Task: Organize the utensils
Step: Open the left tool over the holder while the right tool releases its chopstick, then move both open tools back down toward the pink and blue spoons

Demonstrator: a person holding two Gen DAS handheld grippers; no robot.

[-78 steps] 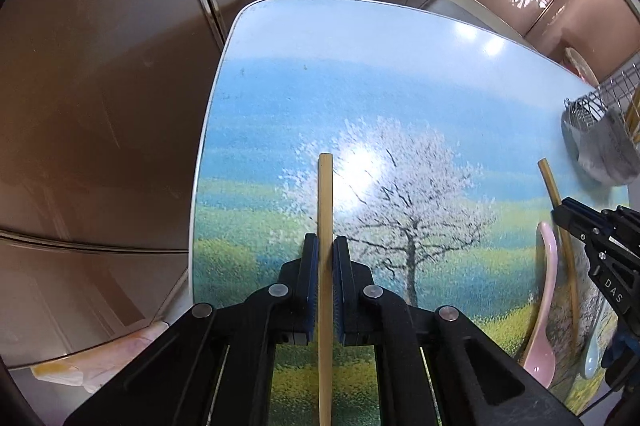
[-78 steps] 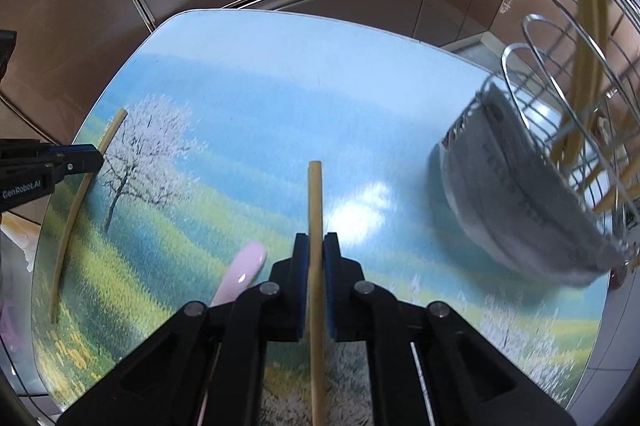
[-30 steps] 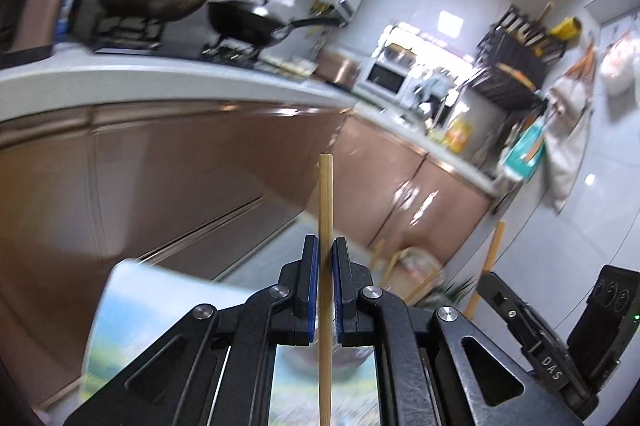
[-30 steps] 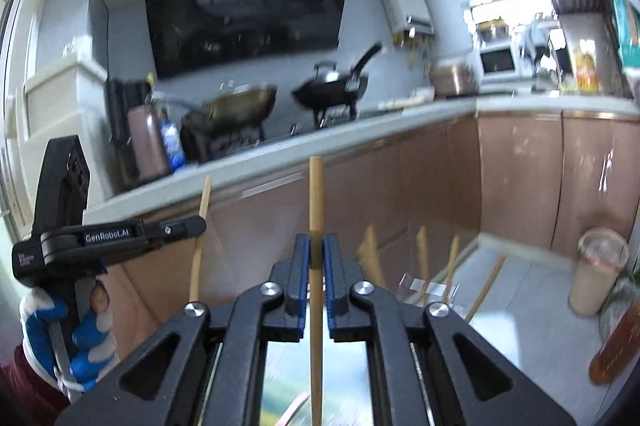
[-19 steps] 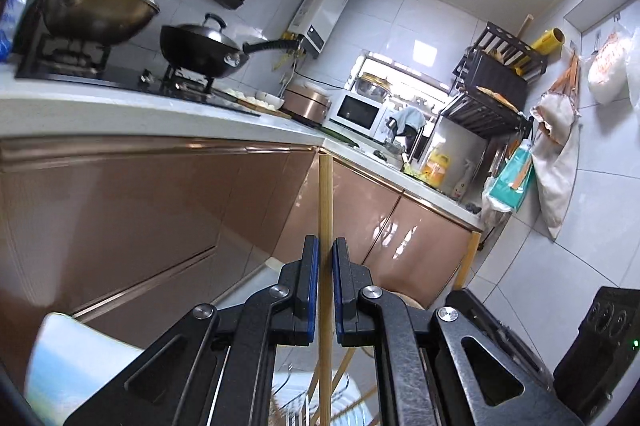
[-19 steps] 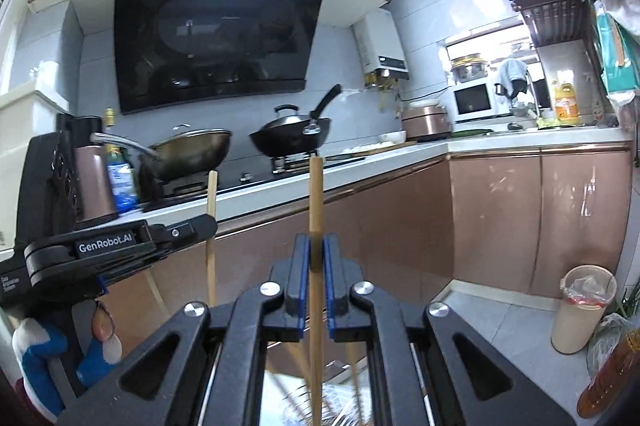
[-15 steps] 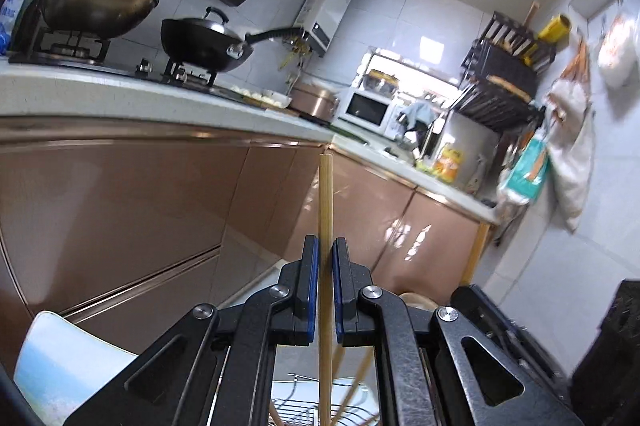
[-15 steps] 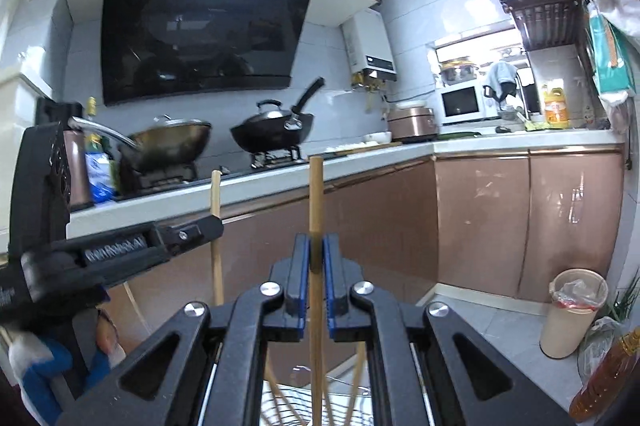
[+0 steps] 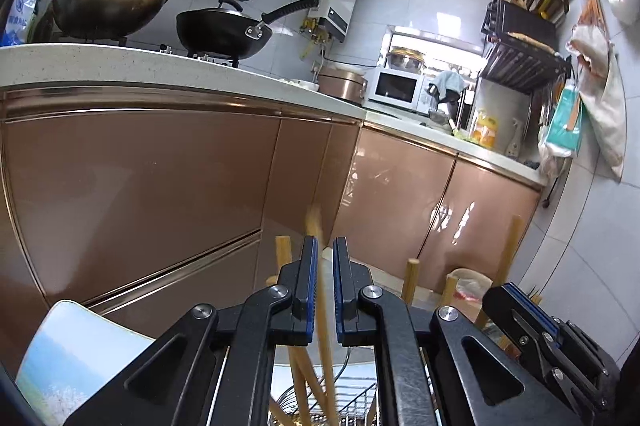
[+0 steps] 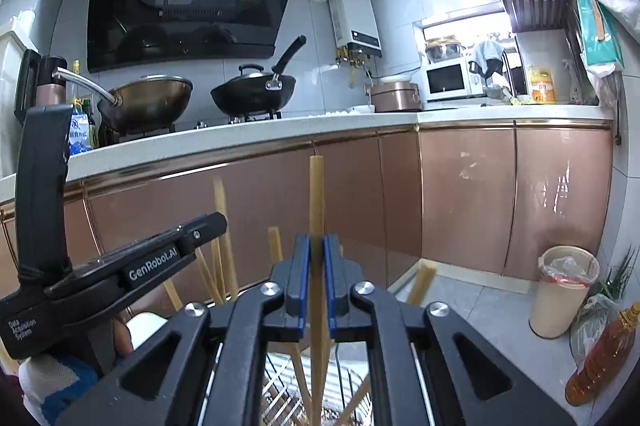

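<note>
Your left gripper (image 9: 325, 290) and right gripper (image 10: 316, 282) are each clamped nearly shut on an upright wooden chopstick (image 10: 317, 201), both held above the wire utensil basket (image 10: 288, 386) that already has other chopsticks (image 10: 219, 226) standing in it.

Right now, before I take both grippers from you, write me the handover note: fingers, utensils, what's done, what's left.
Left gripper: fingers closed around the left chopstick, which looks blurred and tilted and may be slipping.
Right gripper: shut on the right chopstick, which is upright.
Both are above the wire basket, where several chopsticks already stand.
Done: the chopsticks in the basket.
Left: lower and release these two. Only a corner of the table shows, so check it for more utensils.
</note>
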